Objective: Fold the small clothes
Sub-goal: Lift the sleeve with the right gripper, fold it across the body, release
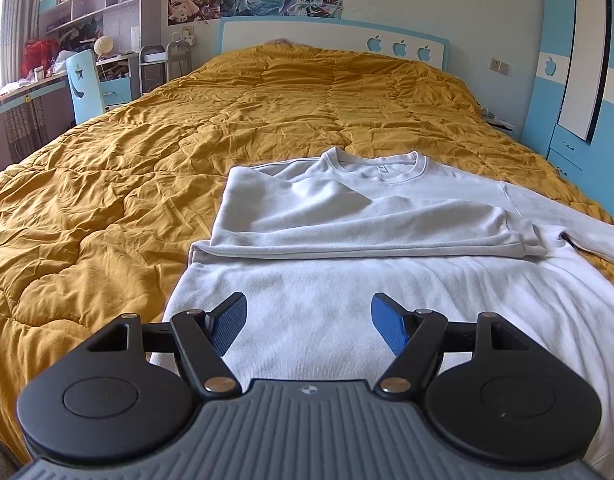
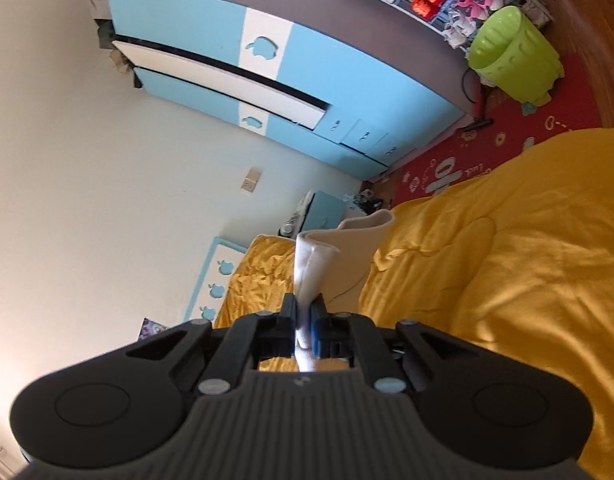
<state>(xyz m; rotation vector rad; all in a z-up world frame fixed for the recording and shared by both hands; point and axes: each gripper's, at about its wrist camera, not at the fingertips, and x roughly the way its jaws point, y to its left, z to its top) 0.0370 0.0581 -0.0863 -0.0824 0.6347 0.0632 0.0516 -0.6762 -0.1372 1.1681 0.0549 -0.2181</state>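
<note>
The sweatshirt [image 1: 347,248] lies on the bed [image 1: 147,160], lower right of the frame; the headboard [image 1: 335,36] stands behind.

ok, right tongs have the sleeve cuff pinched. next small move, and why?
Probably carry the sleeve cuff across onto the sweatshirt body: the other sleeve already lies folded over the chest, the right tongs grip this one, and the left tongs hang open.

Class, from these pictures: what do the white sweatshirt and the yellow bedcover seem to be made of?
White sweatshirt: soft matte knit, probably cotton fleece; ribbed collar, fine surface texture. Yellow bedcover: quilted woven fabric, likely cotton, slight sheen; stitched panels, many fine creases.
</note>
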